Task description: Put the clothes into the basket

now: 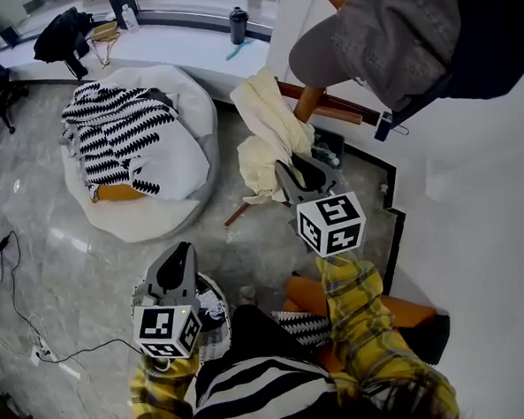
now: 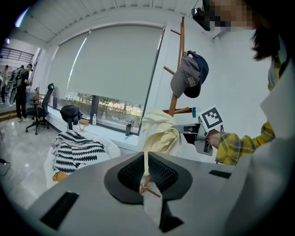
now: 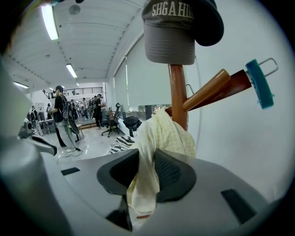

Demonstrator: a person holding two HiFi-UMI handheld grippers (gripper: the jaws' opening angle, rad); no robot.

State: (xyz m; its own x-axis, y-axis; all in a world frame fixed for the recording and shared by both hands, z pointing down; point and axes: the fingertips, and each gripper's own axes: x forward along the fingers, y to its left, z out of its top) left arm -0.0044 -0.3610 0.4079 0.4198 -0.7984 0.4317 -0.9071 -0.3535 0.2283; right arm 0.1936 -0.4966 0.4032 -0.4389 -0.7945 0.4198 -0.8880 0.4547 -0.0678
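A cream garment (image 1: pixel 270 128) hangs from a wooden coat rack (image 1: pixel 308 99) by the white wall. My right gripper (image 1: pixel 288 174) is shut on a hanging fold of the cream garment (image 3: pixel 161 133), and the cloth runs down between its pads (image 3: pixel 173 173). My left gripper (image 1: pixel 178 254) is lower and to the left, over the white mesh basket (image 1: pixel 216 291), shut with nothing in it. In the left gripper view the cream garment (image 2: pixel 159 133) and the right gripper (image 2: pixel 189 131) appear ahead. A black-and-white zigzag garment (image 1: pixel 116 133) lies on a white beanbag (image 1: pixel 189 102).
A grey and navy cap (image 1: pixel 384 28) hangs at the top of the rack. A window ledge (image 1: pixel 181 41) with a dark bottle runs along the back. An orange object (image 1: pixel 410 310) lies by the wall. Cables cross the floor at left (image 1: pixel 20 307).
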